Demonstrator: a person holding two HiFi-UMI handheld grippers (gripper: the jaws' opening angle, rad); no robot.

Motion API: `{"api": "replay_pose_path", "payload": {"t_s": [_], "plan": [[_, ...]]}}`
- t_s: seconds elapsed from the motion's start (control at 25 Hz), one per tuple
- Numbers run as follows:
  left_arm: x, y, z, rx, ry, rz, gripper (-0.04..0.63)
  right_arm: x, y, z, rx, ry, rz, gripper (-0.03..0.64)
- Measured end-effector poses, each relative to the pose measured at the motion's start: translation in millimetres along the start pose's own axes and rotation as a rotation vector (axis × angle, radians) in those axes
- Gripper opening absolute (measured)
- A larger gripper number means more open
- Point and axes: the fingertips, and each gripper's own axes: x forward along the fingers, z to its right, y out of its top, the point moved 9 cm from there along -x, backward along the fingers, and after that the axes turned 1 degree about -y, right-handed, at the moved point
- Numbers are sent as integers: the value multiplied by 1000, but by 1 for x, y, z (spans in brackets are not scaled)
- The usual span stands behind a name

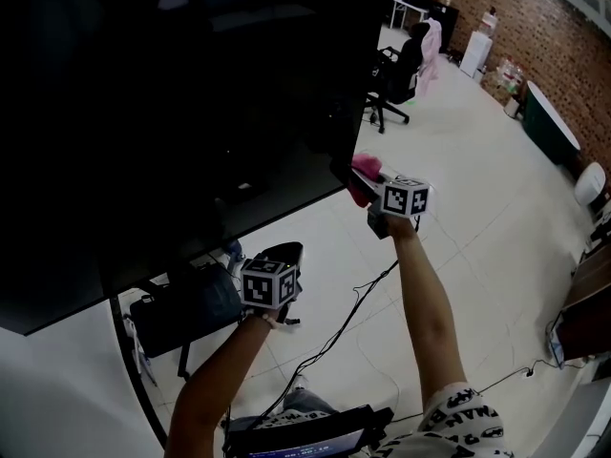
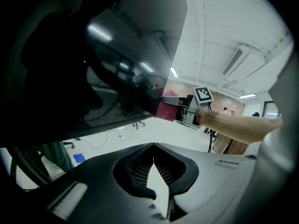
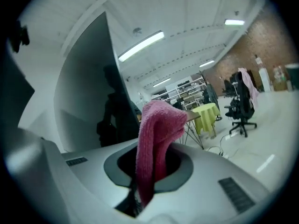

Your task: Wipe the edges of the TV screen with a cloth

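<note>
— Where is the cloth?
— The pink cloth stands up out of the right gripper, whose jaws are closed on its lower end. The pinched part sinks into shadow between them. In the head view the cloth sits at the lower right corner of the TV screen, near the middle of the frame.
— Does it touch the edge?
— At the centre of the left gripper view it overlaps that corner, but actual contact is hard to judge. The screen is almost pure black, and its left and top run out of frame.
— And the left gripper?
— The left gripper has its jaws brought together with nothing between them, leaving only a thin seam at the tips. In the head view it hangs below the screen's bottom edge, lower centre, well apart from the cloth. Its tips are hard to pick out against the dark beneath the TV.
— Anything else?
— An office chair and a brick wall show at the upper right, and a cable crosses the pale floor. The person's forearms enter from the bottom edge, the body cut off.
</note>
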Motion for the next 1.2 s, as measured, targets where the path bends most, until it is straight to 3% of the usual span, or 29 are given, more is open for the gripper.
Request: {"api": "replay_pose_path", "payload": {"t_s": [0.12, 0.24, 0.56, 0.8, 1.2], "plan": [[-3, 3, -5, -1, 13, 4, -6, 1, 6, -3, -163, -45, -63, 51], [-5, 4, -6, 2, 15, 14, -6, 0, 11, -11, -253, -79, -77, 51], [-3, 32, 13, 30, -19, 60, -6, -14, 53, -25, -168, -41, 45, 51], [-14, 87, 32, 32, -55, 152, -6, -18, 91, -43, -243, -69, 53, 51], [-46, 198, 73, 130, -72, 265, -6, -29, 164, -73, -353, -118, 69, 51]]}}
